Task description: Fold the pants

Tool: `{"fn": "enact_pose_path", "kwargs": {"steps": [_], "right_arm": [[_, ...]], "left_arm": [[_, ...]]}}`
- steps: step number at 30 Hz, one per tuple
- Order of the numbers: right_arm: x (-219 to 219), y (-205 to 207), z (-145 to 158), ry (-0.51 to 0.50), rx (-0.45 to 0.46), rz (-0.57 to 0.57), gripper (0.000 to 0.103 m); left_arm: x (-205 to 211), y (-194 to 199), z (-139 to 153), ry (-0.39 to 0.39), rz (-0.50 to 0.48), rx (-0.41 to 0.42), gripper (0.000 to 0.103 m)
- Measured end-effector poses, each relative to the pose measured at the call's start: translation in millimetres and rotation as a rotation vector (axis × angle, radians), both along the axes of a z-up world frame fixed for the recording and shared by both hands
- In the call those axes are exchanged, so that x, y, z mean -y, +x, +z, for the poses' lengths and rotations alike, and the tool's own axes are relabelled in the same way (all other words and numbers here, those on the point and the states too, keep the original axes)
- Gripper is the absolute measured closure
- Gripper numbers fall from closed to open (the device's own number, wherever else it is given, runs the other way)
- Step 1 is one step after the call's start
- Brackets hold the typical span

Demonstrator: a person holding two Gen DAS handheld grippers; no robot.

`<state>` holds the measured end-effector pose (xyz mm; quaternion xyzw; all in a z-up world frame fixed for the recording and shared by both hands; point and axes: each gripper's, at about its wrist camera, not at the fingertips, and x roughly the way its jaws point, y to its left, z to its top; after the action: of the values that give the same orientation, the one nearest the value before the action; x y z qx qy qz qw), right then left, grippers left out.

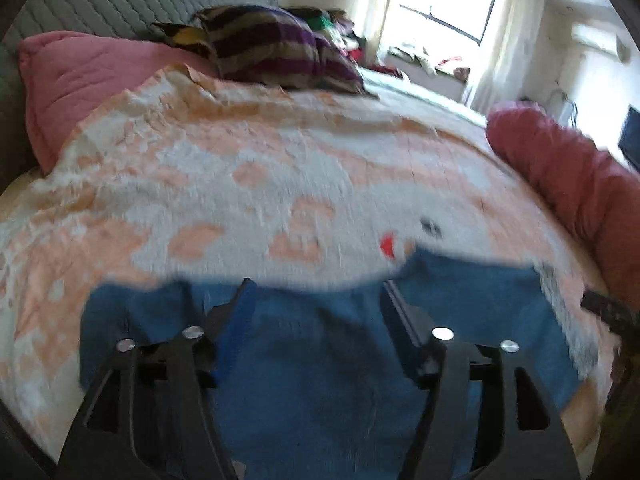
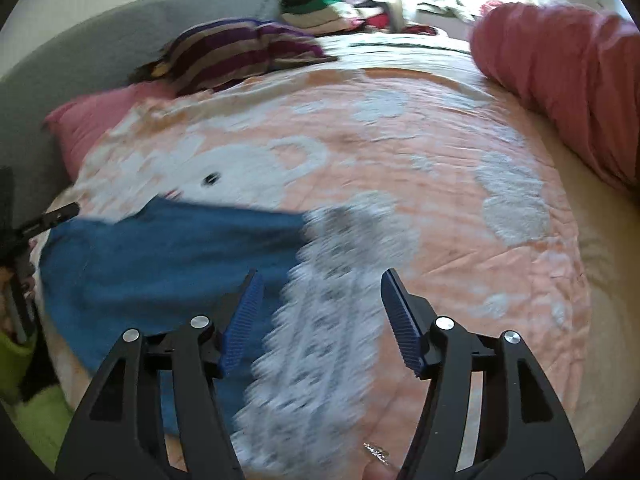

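Bedroom scene: peach-and-white bedspread [image 2: 400,128] covering the bed. Blue pants [image 1: 312,344] with a grey-white patterned part [image 2: 320,320] lie at the bed's near edge. Left hand-held gripper [image 1: 316,296] and right hand-held gripper [image 2: 320,284] both spread wide, grasping nothing, above the pants. Striped pillow [image 1: 276,48] near the headboard.

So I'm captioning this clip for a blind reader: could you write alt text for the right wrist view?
The open right gripper hovers over blue pants with a white-and-grey patterned part, lying on a peach-and-white bedspread. Behind lie a striped pillow and a pink bolster; the picture is motion-blurred.
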<state>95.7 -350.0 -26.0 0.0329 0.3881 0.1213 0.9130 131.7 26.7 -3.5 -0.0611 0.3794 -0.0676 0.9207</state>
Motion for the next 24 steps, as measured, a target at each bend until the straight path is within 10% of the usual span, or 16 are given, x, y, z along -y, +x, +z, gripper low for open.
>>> {"fn": "enact_pose_path", "kwargs": {"steps": [9, 24], "right_arm": [[-99, -1, -15, -0.142, -0.021, 0.181, 0.040], [-51, -1, -33, -0.142, -0.136, -0.002, 0.037]], "left_arm": [[27, -9, -43, 0.187, -0.039, -0.129, 0.021], [3, -18, -42, 0.111, -0.022, -0.120, 0.017]]}}
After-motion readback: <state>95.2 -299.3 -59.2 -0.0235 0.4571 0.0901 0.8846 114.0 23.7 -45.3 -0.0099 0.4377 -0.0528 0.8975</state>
